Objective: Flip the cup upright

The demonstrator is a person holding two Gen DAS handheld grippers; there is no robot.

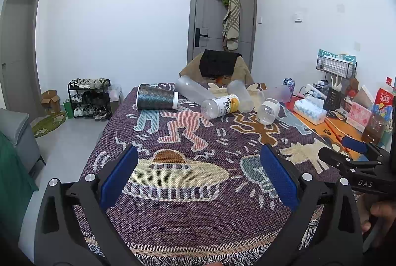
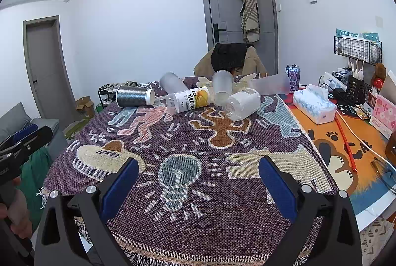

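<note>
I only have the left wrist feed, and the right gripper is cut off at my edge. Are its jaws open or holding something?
Observer: The right gripper is open, with nothing between its blue pads, above the near end of the blanket.
Operator: The frosted cup on the far right is a blur on my feed. How does it lie?
Observer: That frosted cup lies on its side, its wide rim close to the upright purple can.

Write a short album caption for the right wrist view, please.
Open right gripper hovers over a patterned tablecloth, facing toppled cups and bottles, including a dark glittery cup on its side.
</note>
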